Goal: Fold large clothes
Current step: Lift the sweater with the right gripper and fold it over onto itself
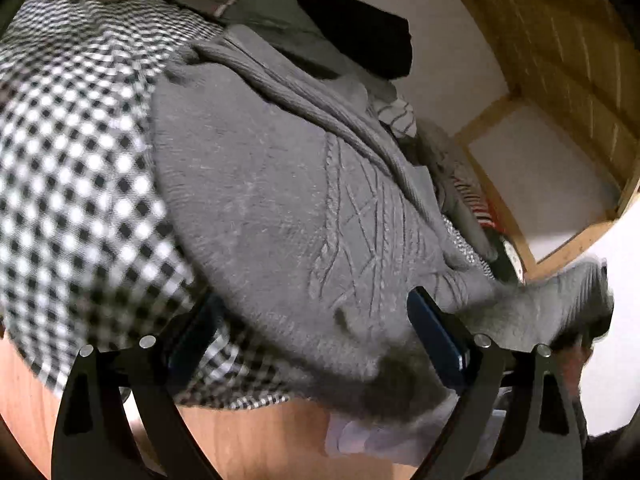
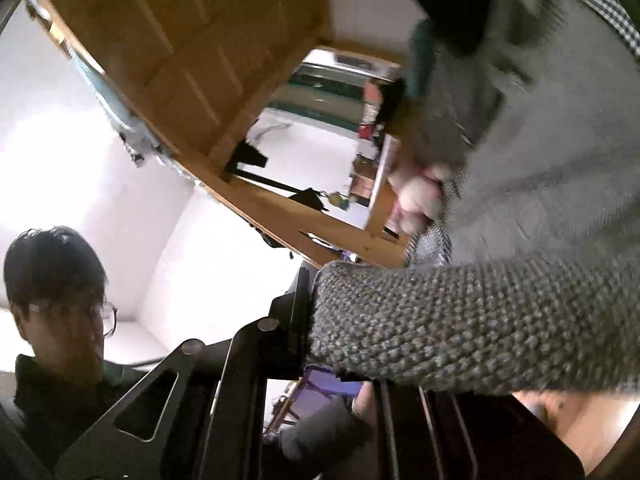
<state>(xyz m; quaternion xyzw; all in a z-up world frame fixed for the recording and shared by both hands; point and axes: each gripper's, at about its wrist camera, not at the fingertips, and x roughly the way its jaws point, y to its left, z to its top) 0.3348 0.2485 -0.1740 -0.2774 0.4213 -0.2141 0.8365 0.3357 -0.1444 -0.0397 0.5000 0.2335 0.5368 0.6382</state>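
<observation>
Grey cable-knit wool is filling the left wrist view: the large grey knitted sweater (image 1: pixel 272 200) is lying spread over a black-and-white checked cloth (image 1: pixel 72 152) on an orange-brown wooden table (image 1: pixel 248 440). The left gripper (image 1: pixel 316 344) is hovering at the sweater's near hem, jaws standing wide apart, nothing pinched between them. At the near right a ribbed grey cuff (image 1: pixel 580 292) is lifting off the table. Far right, a heap of other clothes (image 1: pixel 460 168) is crowding the sweater's edge; the near table strip is offering open room.

Over to the right wrist view: the right gripper (image 2: pixel 316 332) is clamping together on that chunky grey cuff (image 2: pixel 460 328), raised and pointing upward, with the sweater's body (image 2: pixel 560 140) trailing to the far right. A person in a dark top (image 2: pixel 60 360) is sitting at the near left.

The risk, I'd say: one held cuff could drag the whole sweater and checked cloth along, or snag the heap.
</observation>
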